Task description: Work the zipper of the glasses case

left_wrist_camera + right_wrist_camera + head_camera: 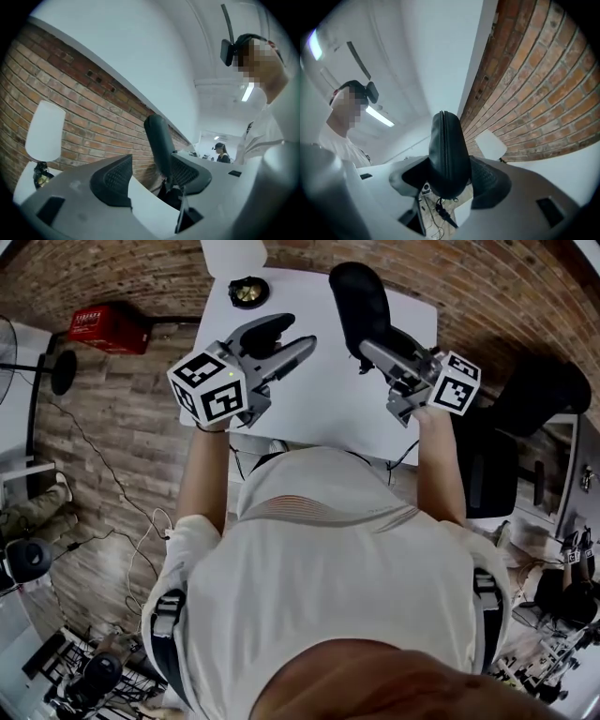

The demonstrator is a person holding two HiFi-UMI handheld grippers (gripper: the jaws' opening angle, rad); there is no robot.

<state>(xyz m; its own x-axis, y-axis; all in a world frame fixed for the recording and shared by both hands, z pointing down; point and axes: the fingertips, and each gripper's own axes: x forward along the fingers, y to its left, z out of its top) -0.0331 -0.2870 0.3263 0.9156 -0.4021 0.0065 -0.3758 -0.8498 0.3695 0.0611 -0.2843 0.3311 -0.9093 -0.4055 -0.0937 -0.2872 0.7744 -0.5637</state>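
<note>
A person in a white T-shirt stands at a small white counter pushed up against a brick wall. The counter top is mostly bare. At its far edge sits a small round black object with a gold middle, and a white lamp stands just beside it. The glasses case, black and rounded, is up off the counter. The right gripper has its fingers pinching the case's lower end from both sides. The case stands on end in the right gripper view, with its zipper running up the edge that faces the camera. The left gripper hangs over the counter to the left of the case, apart from it. Its fingers are spread and nothing is pinched between them. The floor is wood plank. On it a red box lies by the wall to the left, and a standing fan is further left. Loose cables trail across the boards. A black office chair stands to the right of the counter. Beyond the brick wall the room opens into a white space with a strip light on the ceiling. A second person in a cap stands far back there.
</note>
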